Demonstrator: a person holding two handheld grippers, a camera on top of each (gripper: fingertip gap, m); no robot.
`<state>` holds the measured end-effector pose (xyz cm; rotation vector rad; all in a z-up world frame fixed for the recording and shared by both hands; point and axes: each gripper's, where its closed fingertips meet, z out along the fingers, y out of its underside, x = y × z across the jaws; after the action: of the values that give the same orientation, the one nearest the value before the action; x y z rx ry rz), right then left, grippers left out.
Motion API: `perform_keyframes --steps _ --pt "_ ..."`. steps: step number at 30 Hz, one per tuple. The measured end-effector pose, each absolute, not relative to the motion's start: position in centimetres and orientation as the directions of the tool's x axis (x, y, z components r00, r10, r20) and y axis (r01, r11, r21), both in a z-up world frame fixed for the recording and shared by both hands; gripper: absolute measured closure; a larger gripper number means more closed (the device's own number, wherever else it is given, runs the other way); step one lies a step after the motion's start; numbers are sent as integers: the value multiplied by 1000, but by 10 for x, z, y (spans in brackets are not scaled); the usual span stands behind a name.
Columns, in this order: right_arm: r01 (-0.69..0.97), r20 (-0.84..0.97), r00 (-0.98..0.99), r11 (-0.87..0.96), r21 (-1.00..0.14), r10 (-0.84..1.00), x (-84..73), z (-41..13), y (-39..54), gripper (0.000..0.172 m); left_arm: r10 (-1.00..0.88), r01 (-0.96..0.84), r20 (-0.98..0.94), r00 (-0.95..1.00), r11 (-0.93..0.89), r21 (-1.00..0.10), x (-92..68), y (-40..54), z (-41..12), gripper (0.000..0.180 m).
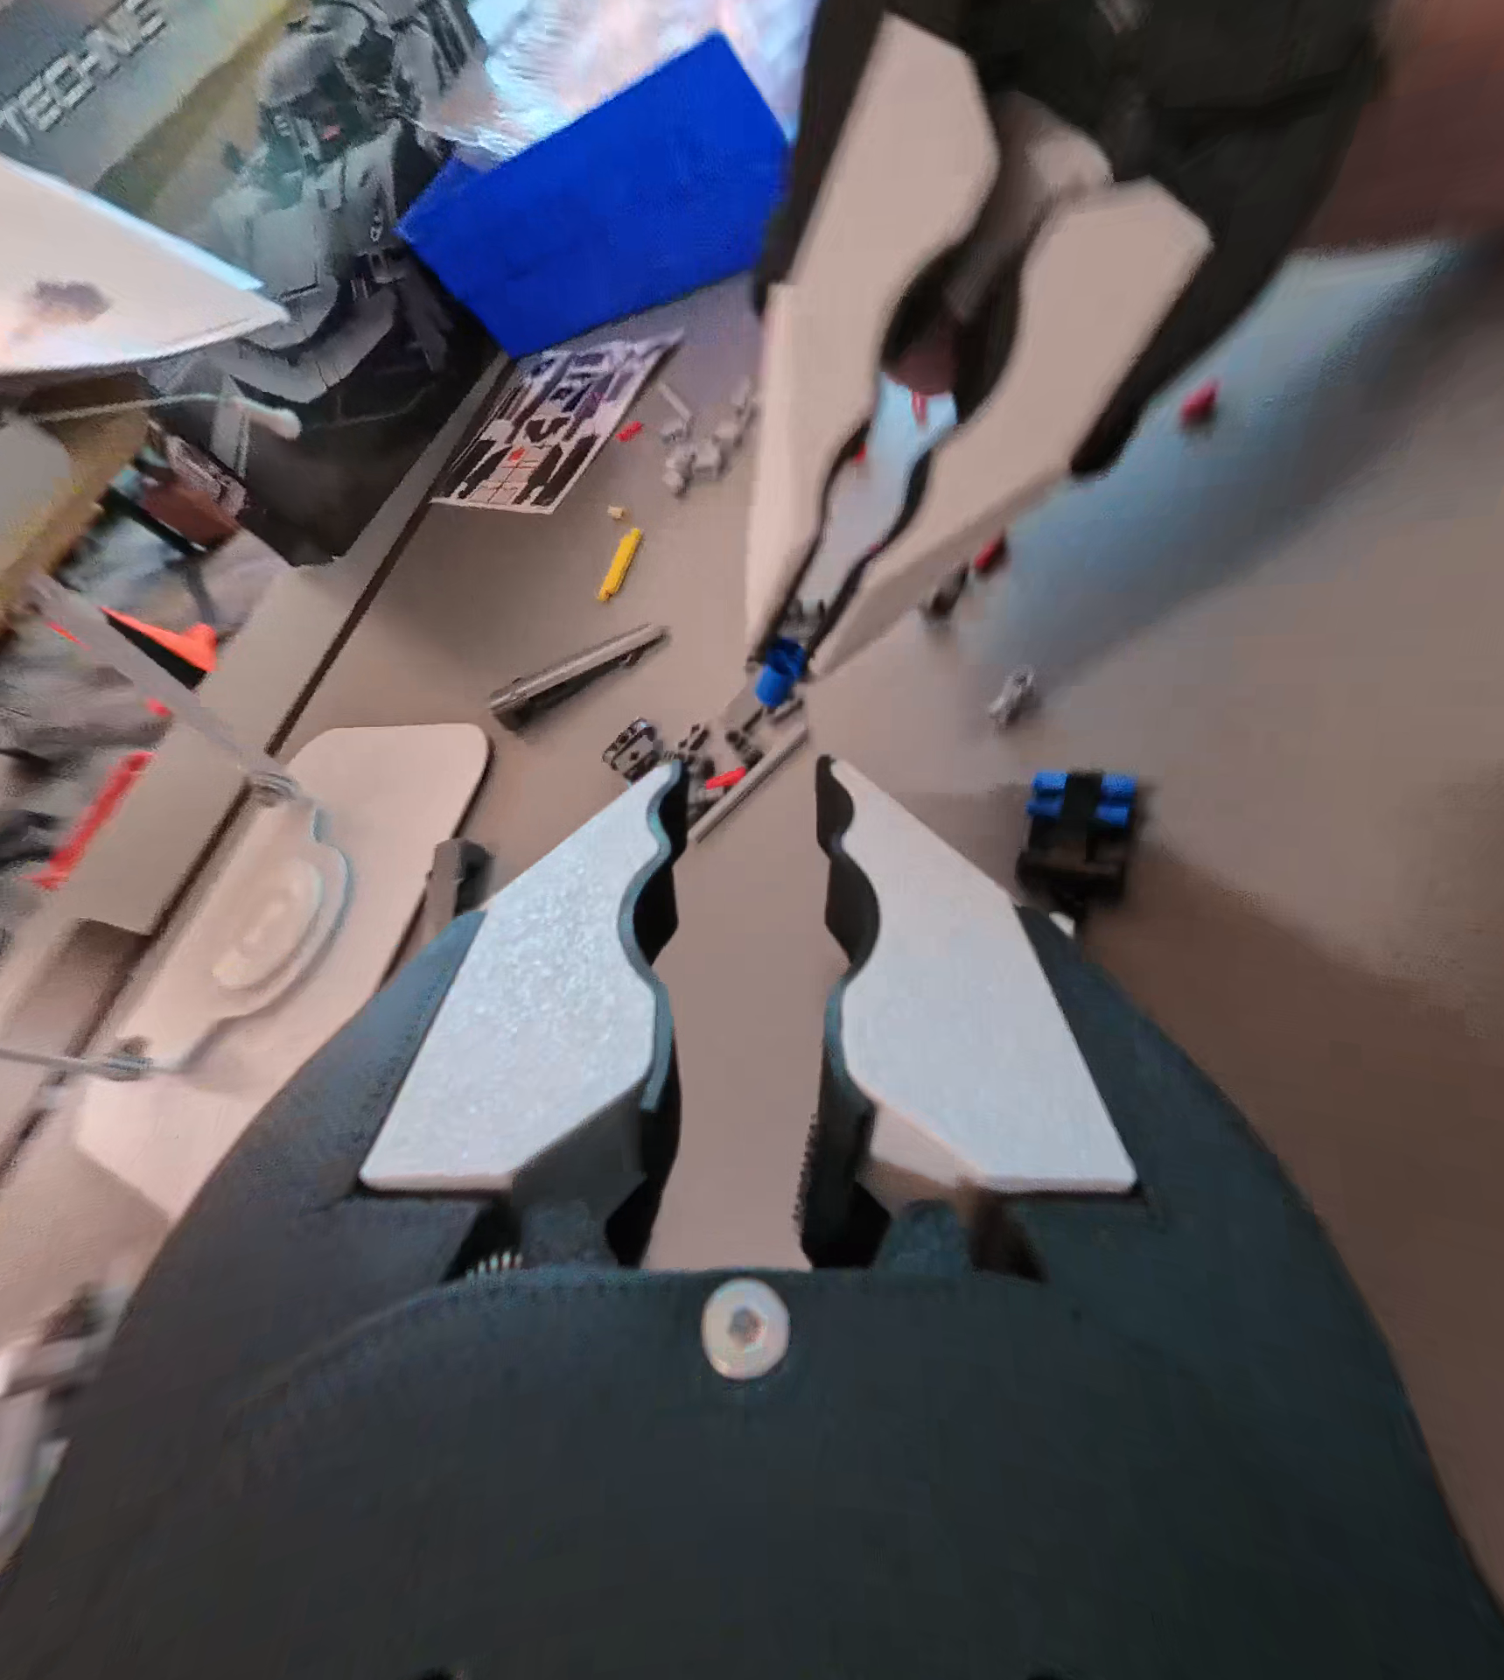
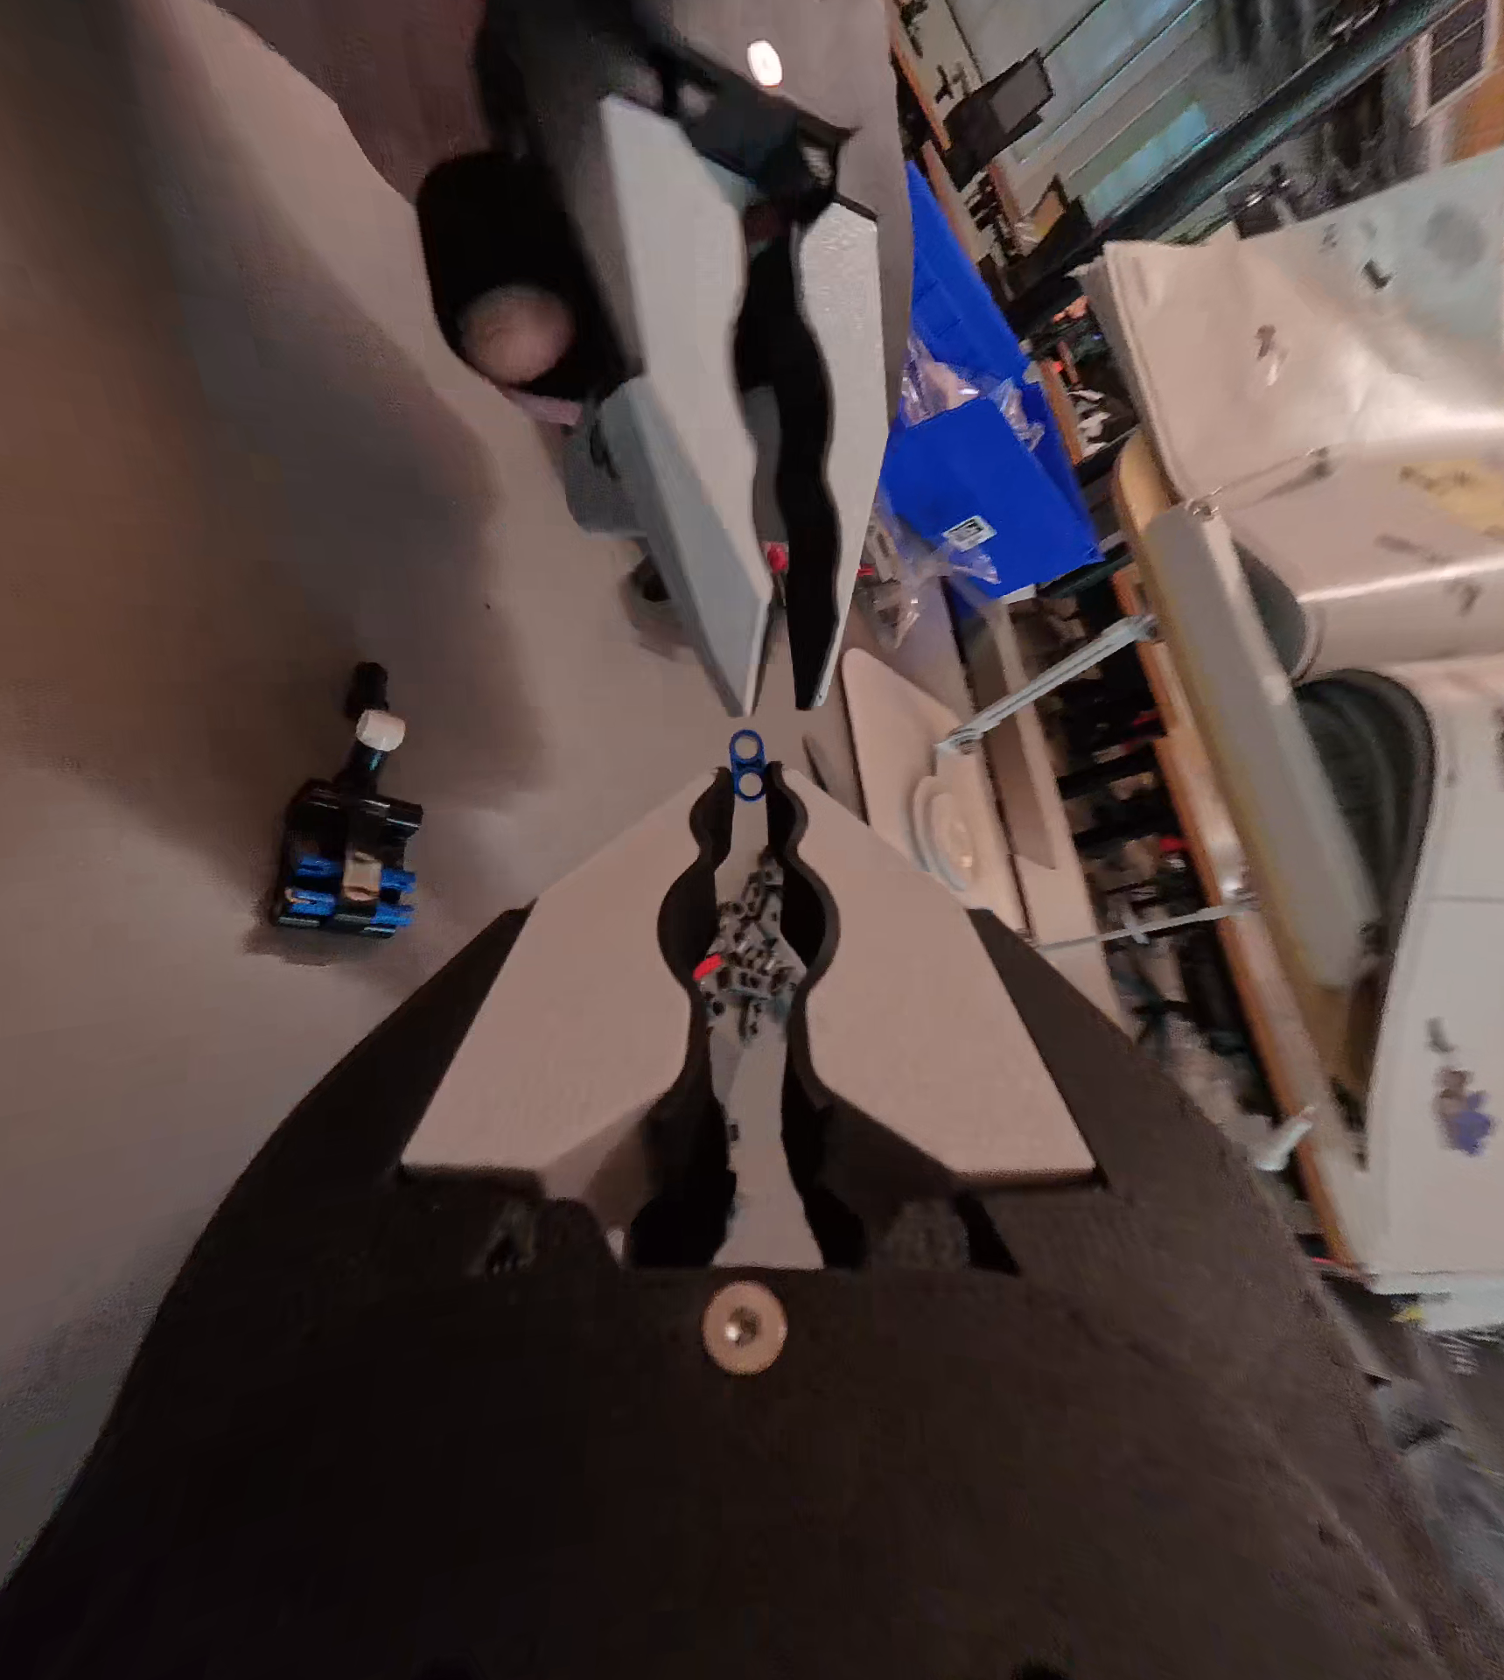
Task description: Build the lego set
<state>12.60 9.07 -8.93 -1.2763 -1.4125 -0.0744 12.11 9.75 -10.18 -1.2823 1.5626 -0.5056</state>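
My right gripper (image 2: 748, 777) is shut on a small blue two-hole connector (image 2: 745, 765), pinched at the very fingertips above the grey table (image 2: 184, 455). The left wrist view shows the same gripper (image 1: 789, 655) with the blue piece (image 1: 780, 675) at its tip. My left gripper (image 1: 748, 773) is open and empty, its fingertips facing the right gripper's tips a short way off; it also shows in the right wrist view (image 2: 777, 707). A pile of small dark pieces (image 1: 702, 755) lies on the table under both grippers. A black and blue assembly (image 2: 348, 864) stands apart on the table.
A grey beam (image 1: 580, 673), a yellow piece (image 1: 619, 564), small grey and red parts and a sticker sheet (image 1: 548, 427) lie farther off. A blue bin (image 1: 602, 209) with plastic bags stands at the table's back. A pale tray (image 1: 384, 800) lies near the edge. My left and right fingertips are right by each other.
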Motion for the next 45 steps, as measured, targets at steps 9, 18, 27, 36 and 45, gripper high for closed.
perform_keyframes --steps 9,18,27,36,45 --pt "763 882 226 487 -425 414 121 -73 90 167 -998 -322 -46 41 30 -946 125 86 -84 164" --pt "793 932 181 513 -328 315 117 -69 87 166 -1000 -250 11 8 -13 -968 125 80 -72 173" --pt "763 903 228 509 -399 365 113 -66 84 163 -1000 -220 23 -10 -21 -975 122 80 -69 174" --pt "491 546 381 337 -803 746 121 -60 77 155 -966 -182 -257 -10 254 -950 122 73 -62 175" --pt "445 455 294 301 -843 840 115 -70 63 162 -925 -167 -371 -75 379 -910 124 58 -65 174"
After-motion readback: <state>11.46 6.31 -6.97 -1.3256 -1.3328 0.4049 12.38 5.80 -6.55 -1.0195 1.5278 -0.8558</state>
